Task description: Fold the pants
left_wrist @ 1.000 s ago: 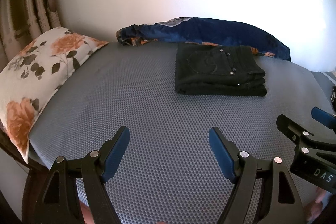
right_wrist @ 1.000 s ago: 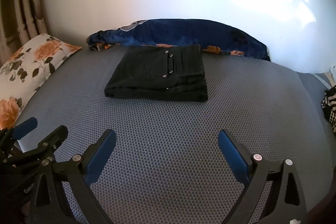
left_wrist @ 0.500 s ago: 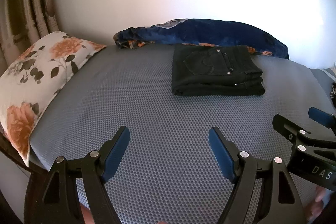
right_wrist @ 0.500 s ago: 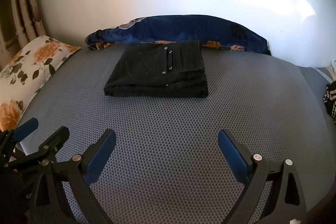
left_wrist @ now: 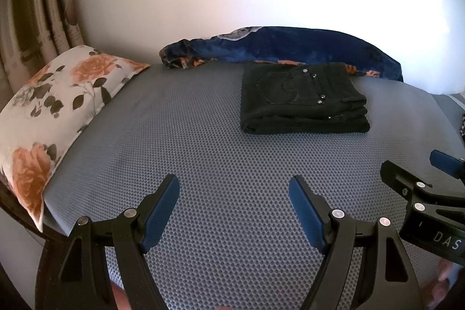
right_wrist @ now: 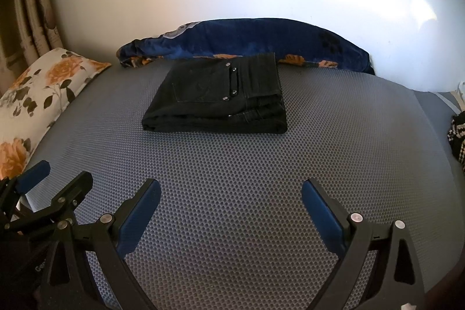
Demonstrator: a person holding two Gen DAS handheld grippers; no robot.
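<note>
A pair of black pants [left_wrist: 302,99] [right_wrist: 221,98] lies folded into a flat rectangular stack on the grey dotted bed cover [left_wrist: 221,153] [right_wrist: 232,159], toward the far side, back pocket facing up. My left gripper [left_wrist: 234,191] hovers open over the near part of the bed, well short of the pants, with nothing between its blue pads. My right gripper [right_wrist: 231,193] is open too and equally far back from the stack, empty. Each gripper shows at the edge of the other's view: the right gripper [left_wrist: 436,170] and the left gripper [right_wrist: 55,179].
A rolled dark blue floral blanket [left_wrist: 284,48] [right_wrist: 247,42] lies along the wall just behind the pants. A white pillow with orange roses [left_wrist: 55,106] [right_wrist: 37,98] rests at the left end. A black-and-white knitted item [right_wrist: 457,135] pokes in at the right edge.
Both views have shifted slightly, with the pants sitting a little lower and nearer in frame than half a second ago. Both grippers remain open and the stack has not moved.
</note>
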